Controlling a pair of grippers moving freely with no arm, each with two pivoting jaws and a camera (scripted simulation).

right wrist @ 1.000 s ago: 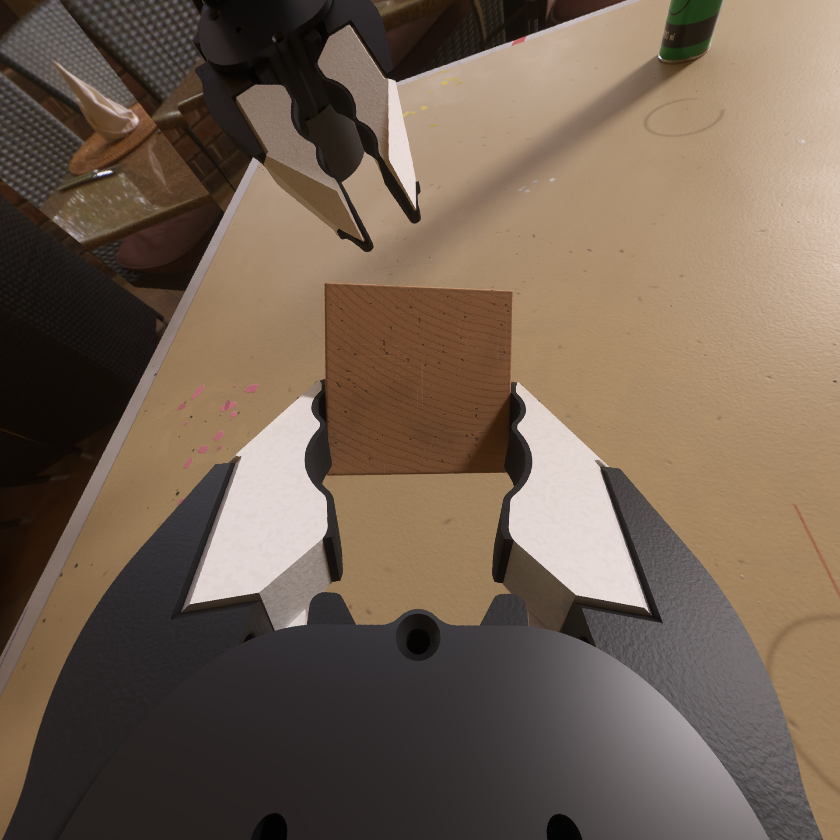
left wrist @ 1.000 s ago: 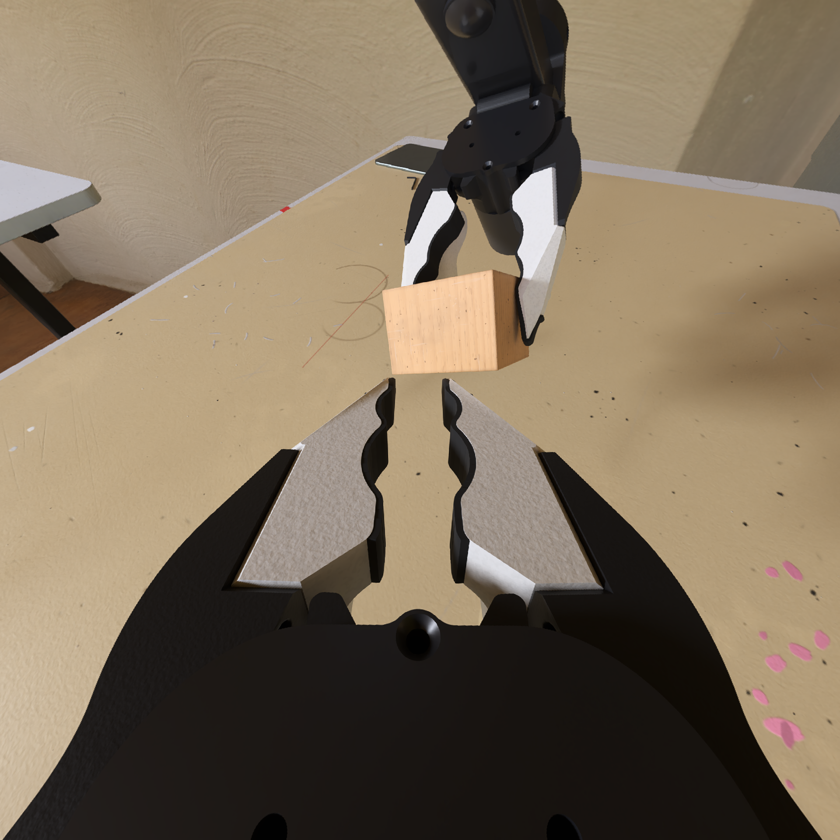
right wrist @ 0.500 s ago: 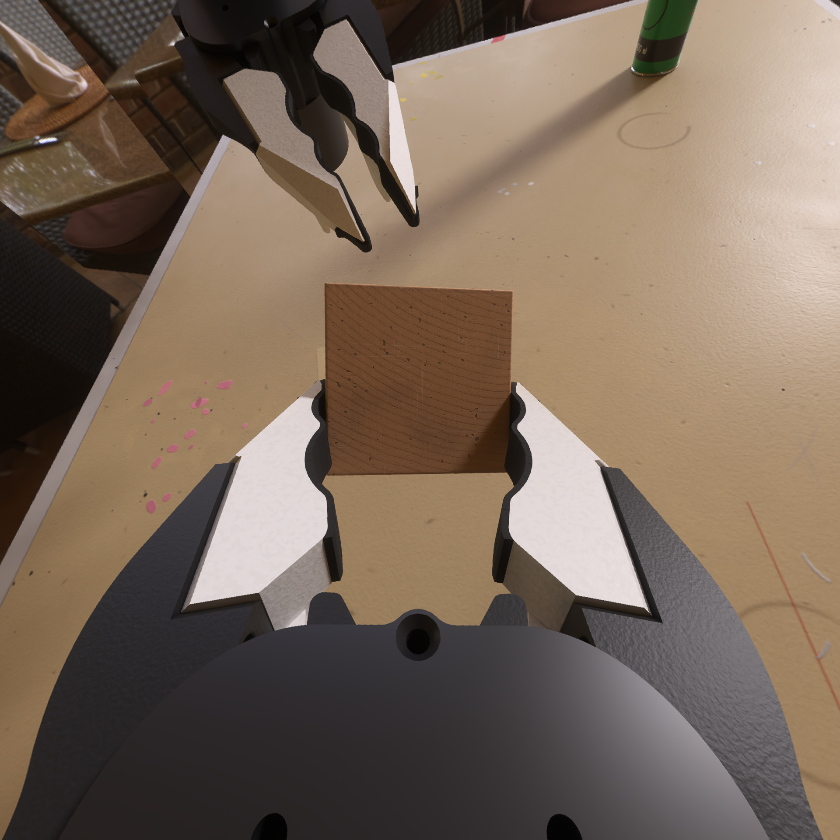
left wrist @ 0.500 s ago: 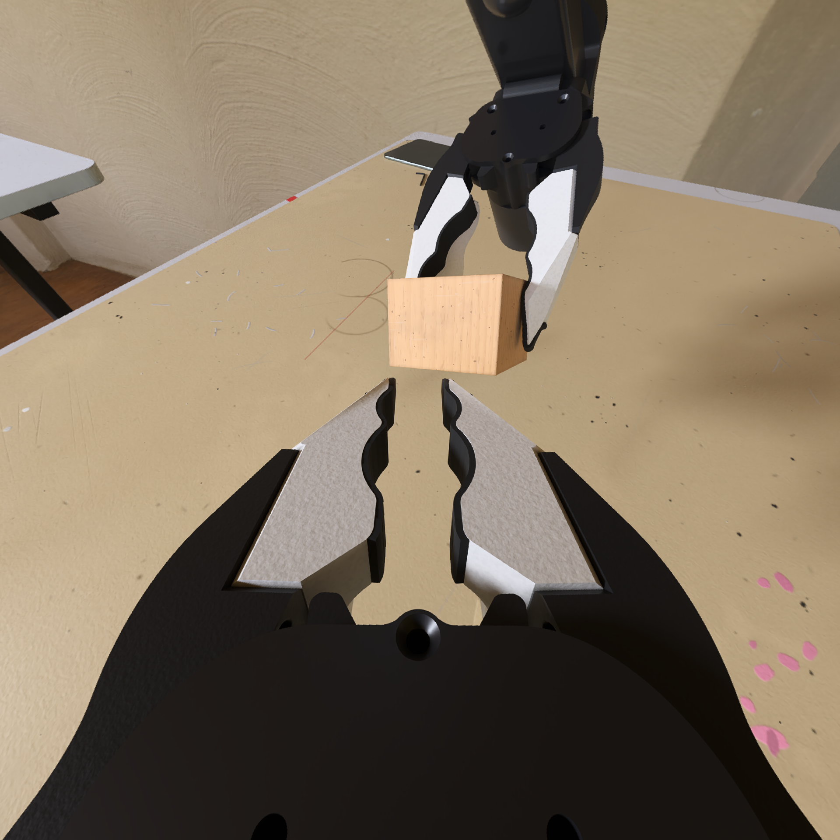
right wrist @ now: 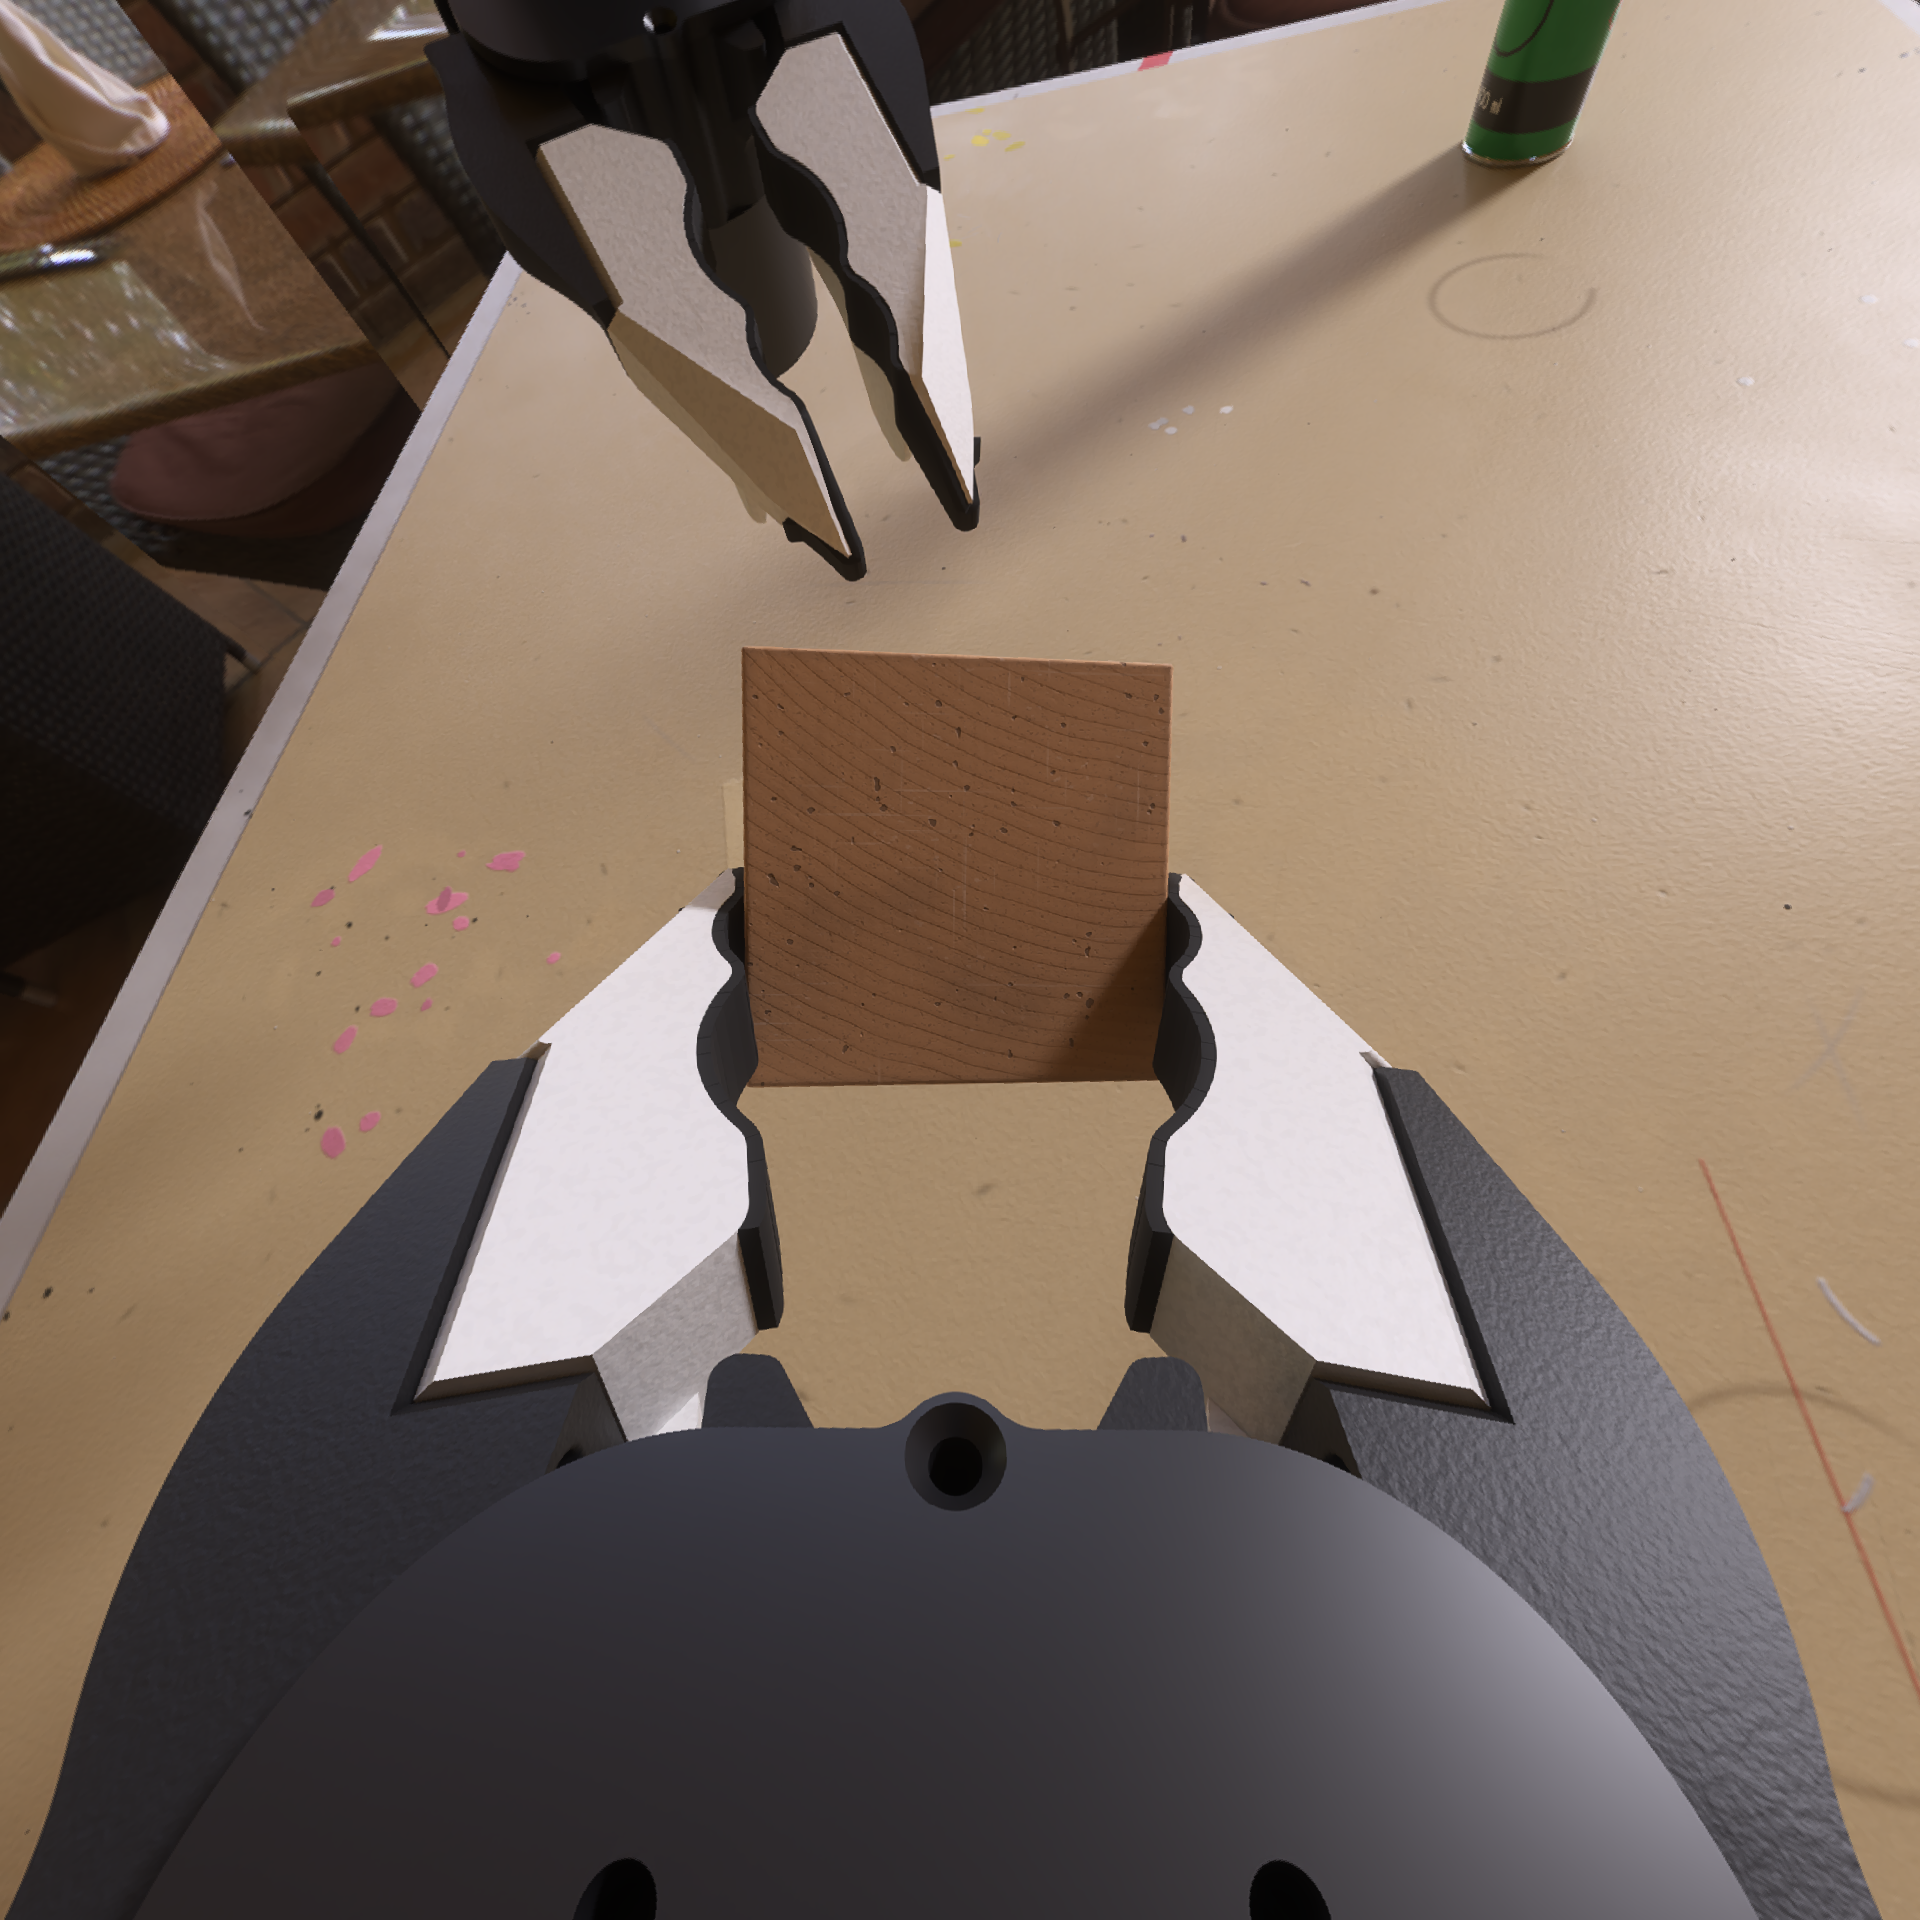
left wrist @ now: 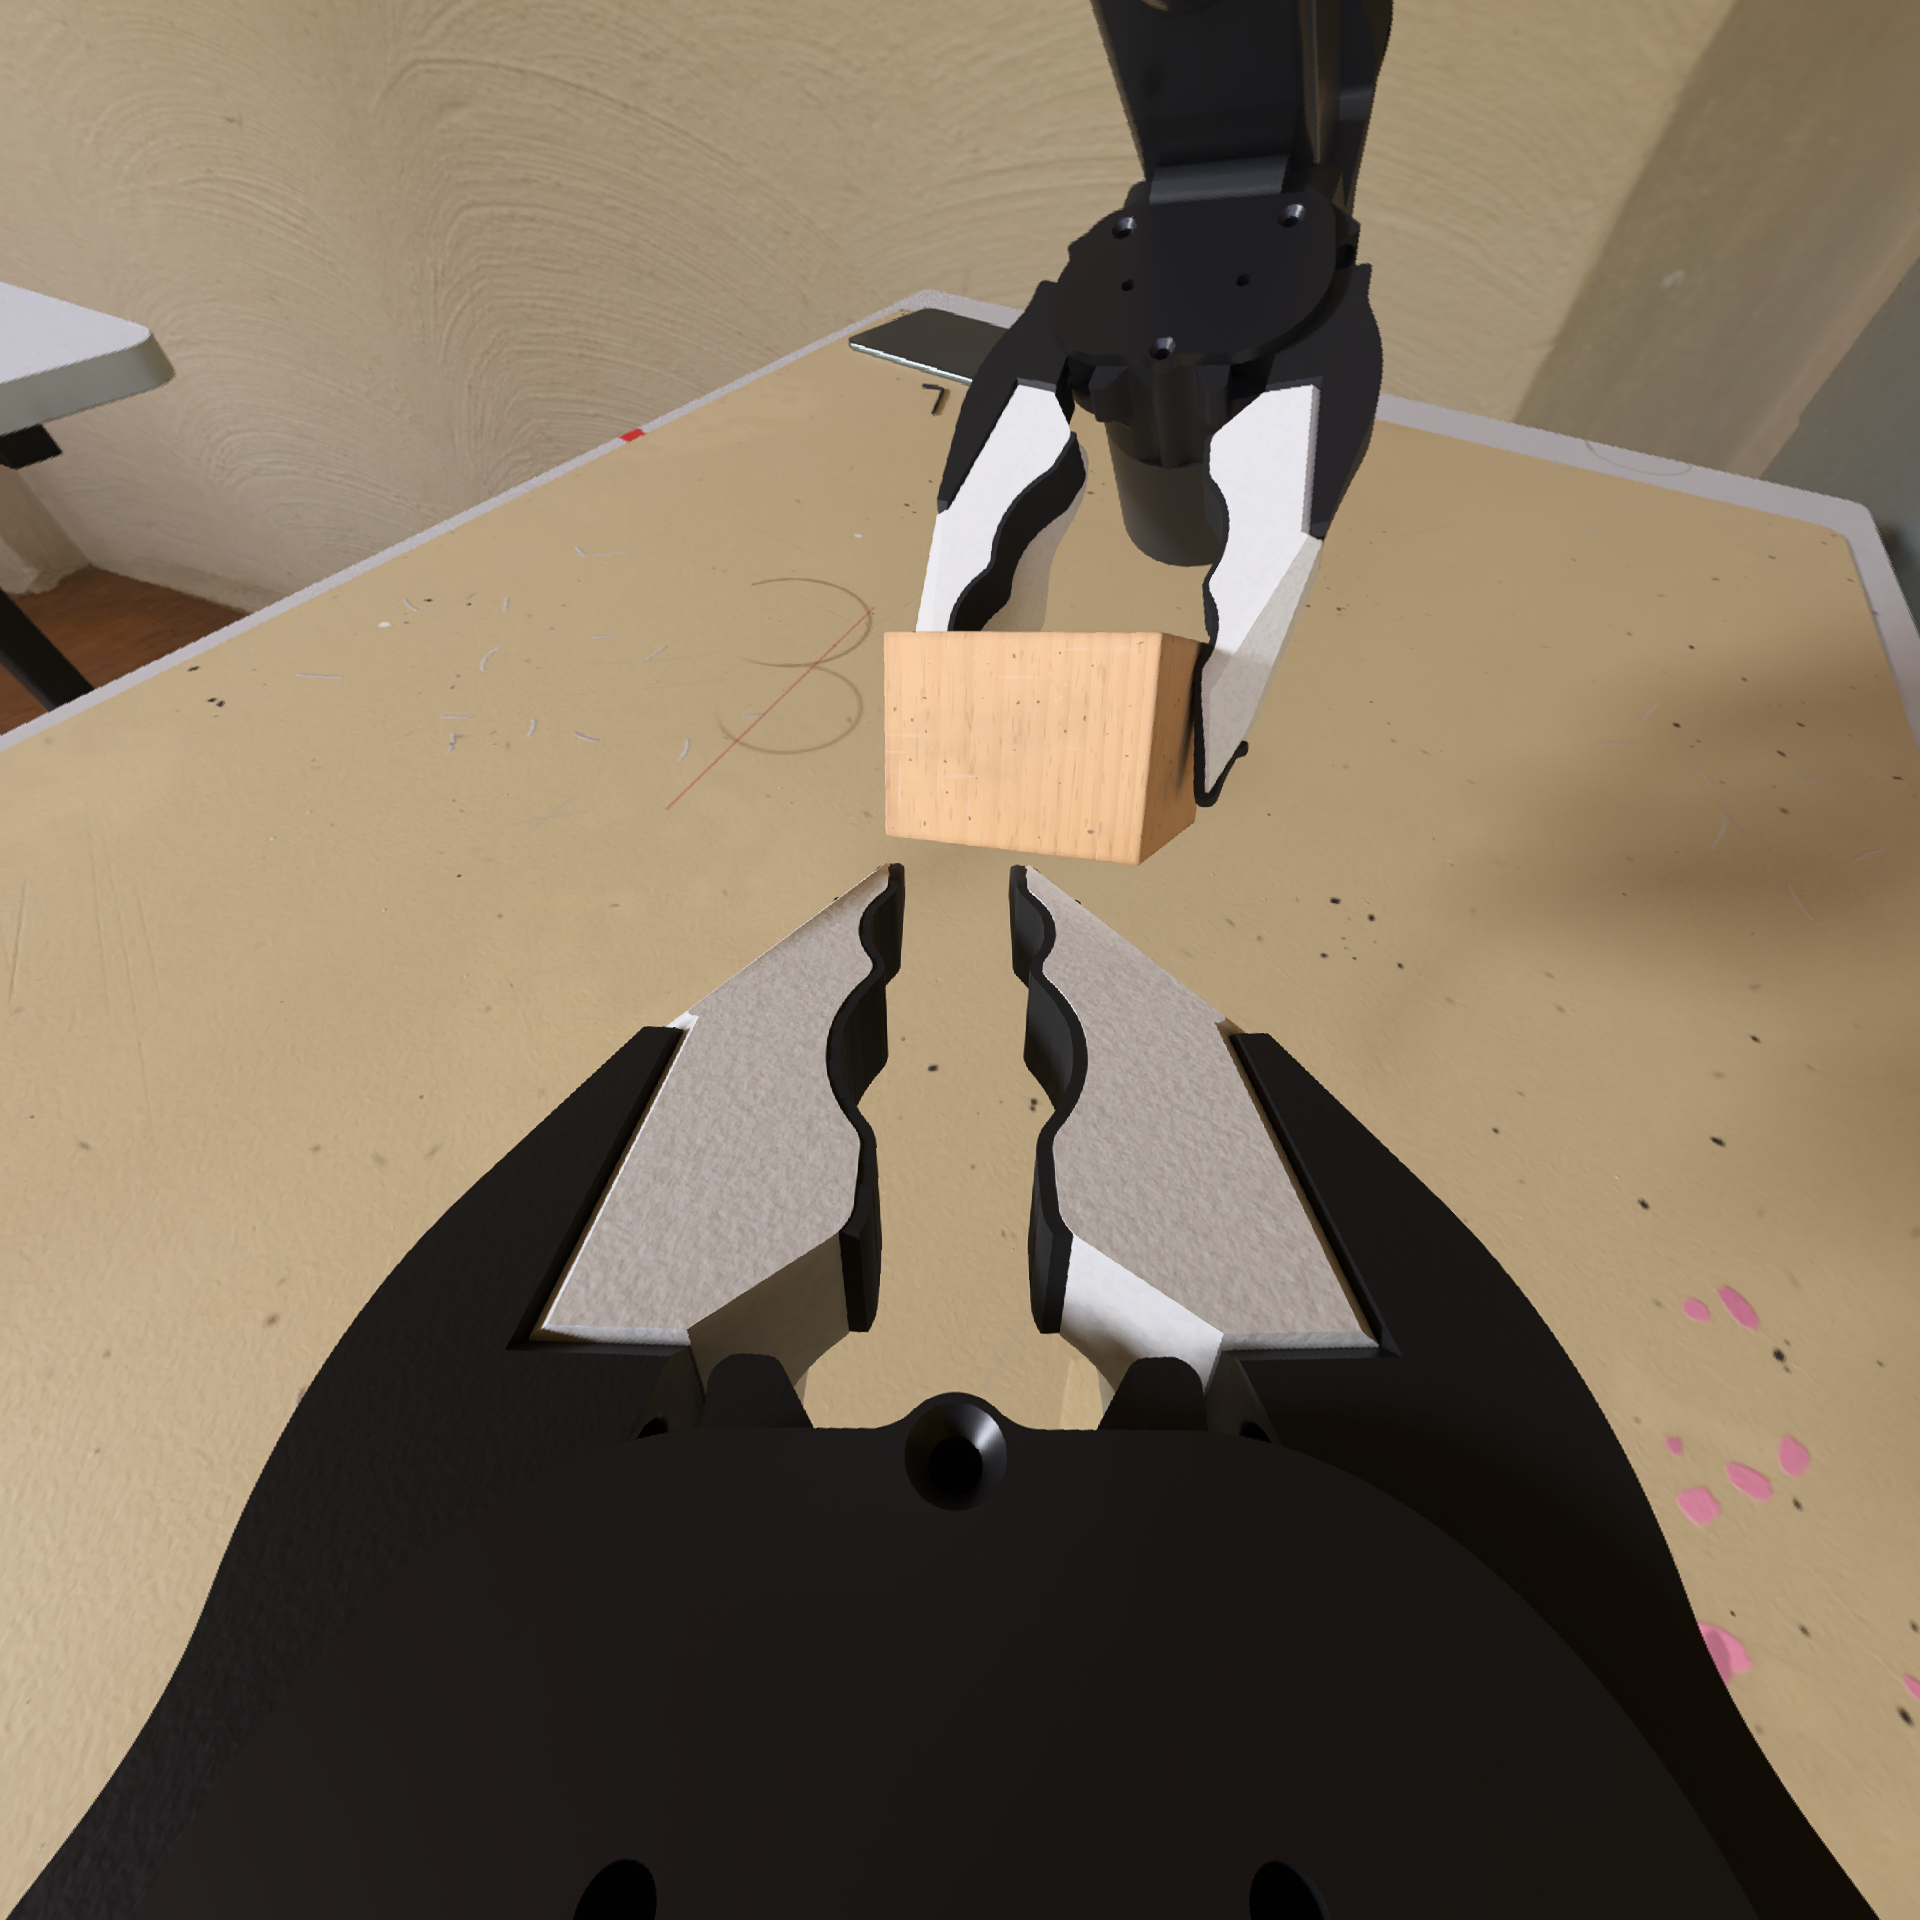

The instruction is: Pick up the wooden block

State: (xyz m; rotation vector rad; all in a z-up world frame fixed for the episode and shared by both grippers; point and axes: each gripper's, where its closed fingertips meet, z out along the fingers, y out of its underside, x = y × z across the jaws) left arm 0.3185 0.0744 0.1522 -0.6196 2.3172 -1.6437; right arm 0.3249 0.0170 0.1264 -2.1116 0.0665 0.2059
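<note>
Both grippers: left gripper [left wrist: 956, 878] matte black body, right gripper [right wrist: 956, 894] dark grey textured. White/grey finger pads [left wrist: 727, 1122] w/ wavy black inner edges, centre screw hole.

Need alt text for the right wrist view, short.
The right gripper is shut on a wooden block, held above a tan table. The left gripper hangs beyond it, holding nothing; a green can stands far right.

Green can [right wrist: 1538, 78] on paint-flecked tan table [right wrist: 1455, 727]
</note>
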